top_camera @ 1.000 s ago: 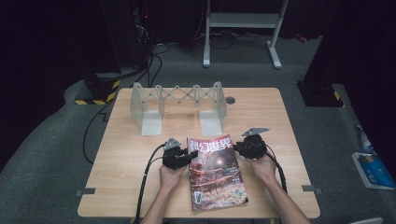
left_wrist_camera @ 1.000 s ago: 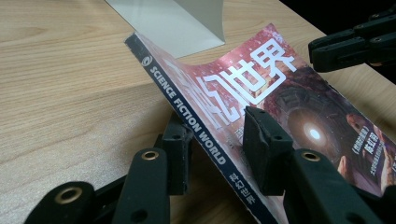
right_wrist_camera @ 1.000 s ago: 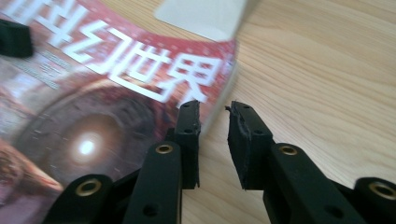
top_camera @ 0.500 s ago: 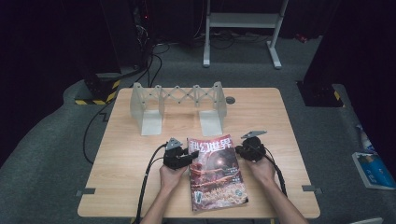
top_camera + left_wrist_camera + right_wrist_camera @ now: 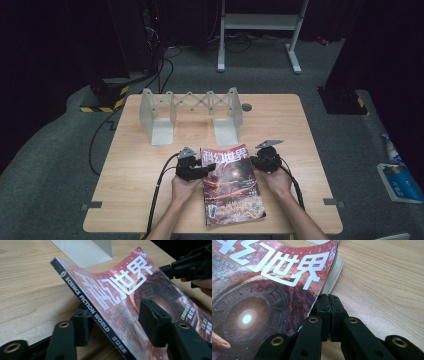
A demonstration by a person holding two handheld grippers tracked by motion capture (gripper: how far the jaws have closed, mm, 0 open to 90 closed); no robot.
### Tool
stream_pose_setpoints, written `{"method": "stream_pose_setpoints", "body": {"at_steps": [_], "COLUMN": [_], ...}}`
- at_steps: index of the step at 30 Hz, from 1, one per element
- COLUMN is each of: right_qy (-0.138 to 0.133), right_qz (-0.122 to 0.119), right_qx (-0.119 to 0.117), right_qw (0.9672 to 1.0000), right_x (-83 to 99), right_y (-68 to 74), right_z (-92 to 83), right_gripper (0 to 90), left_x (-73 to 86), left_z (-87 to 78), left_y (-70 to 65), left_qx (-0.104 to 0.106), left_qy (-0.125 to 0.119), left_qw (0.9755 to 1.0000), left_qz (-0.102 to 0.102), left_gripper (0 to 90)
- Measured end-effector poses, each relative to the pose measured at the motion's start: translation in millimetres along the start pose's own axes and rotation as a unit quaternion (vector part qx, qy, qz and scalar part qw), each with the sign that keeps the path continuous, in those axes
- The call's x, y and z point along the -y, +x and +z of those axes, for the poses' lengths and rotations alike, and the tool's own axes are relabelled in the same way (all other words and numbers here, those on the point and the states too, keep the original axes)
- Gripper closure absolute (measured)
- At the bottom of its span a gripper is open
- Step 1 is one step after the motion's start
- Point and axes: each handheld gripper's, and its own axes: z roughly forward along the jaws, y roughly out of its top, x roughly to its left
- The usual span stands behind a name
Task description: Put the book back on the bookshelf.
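Magazine point(image 5: 231, 185) lay on near middle of table point(image 5: 140, 180), spine edge raised. Left gripper point(image 5: 112, 327) straddled the spine, jaws just opening, pads apart. Right gripper point(image 5: 328, 315) pinched the cover's right edge shut, probably to lift it open.

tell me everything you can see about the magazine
The magazine is a glossy softcover with a red-brown sci-fi cover, a glowing round gate, big white Chinese title characters and a dark spine reading SCIENCE FICTION WORLD. It lies near the table's front edge, its top bowed upward. The left gripper straddles the spine edge, one jaw under and one above, and has just been opening. The right gripper is pinched shut on the opposite edge.
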Motion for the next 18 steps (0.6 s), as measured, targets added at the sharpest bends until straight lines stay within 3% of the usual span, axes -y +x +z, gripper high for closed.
{"method": "stream_pose_setpoints", "body": {"at_steps": [7,18], "right_qy": [-0.004,-0.013], "right_qz": [-0.002,-0.015], "right_qx": [-0.004,-0.020], "right_qw": [1.0000,0.9996], "right_x": [-0.2,-0.3], "right_y": [1.3,7.1], "right_z": [-0.7,5.1], "right_gripper": [88.3,88.4], "left_x": [-4.7,-6.2], "left_z": [6.0,13.0], "left_y": [-0.5,-3.0], "left_qx": [0.005,0.012], "left_qy": [0.021,0.043], "left_qw": [0.9998,0.9990], "left_qz": [-0.006,-0.009], "left_gripper": [32.6,31.4]}}
